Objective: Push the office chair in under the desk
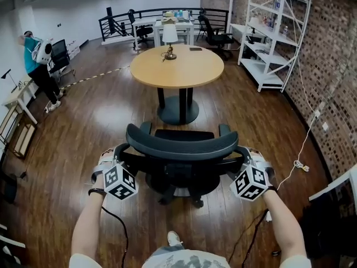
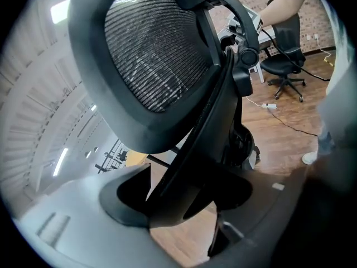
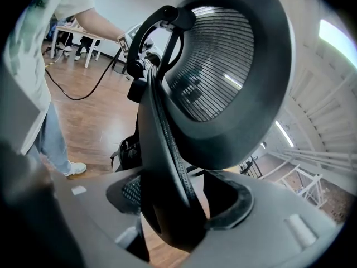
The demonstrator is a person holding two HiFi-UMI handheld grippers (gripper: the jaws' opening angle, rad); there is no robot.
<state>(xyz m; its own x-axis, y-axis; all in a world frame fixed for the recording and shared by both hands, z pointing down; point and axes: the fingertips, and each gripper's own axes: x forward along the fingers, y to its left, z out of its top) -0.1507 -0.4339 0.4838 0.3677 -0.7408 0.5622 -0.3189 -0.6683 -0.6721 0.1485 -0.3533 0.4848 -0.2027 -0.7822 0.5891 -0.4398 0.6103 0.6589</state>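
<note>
Jaws of both grippers are closed on the backrest of the office chair [image 1: 181, 144]. The left gripper [image 1: 119, 151] has the left edge of the back frame between its jaws, and the right gripper [image 1: 246, 153] has the right edge. Each gripper view shows the black frame filling the gap between the pads, so the jaws stand wide but clamped, not empty.

The chair stands on the wooden floor [image 1: 100, 121] directly in front of the person, with its back towards them and its seat facing away. The backrest's long axis runs left to right across the head view, and one gripper is at each end. Neither hand is nearer; the hold is even.

The round desk [image 1: 177, 66] lies straight ahead beyond the chair, and a gap of bare floor separates the seat from the desk's pedestal [image 1: 179, 108]. The chair is not yet under the desk.

Judgement: the coming move is a straight push away from the person, along the line from backrest to pedestal. Uneven pressure at the two ends would probably swing the chair off that line.

A lamp [image 1: 169, 38] stands on the desk's far side, well clear.
</note>
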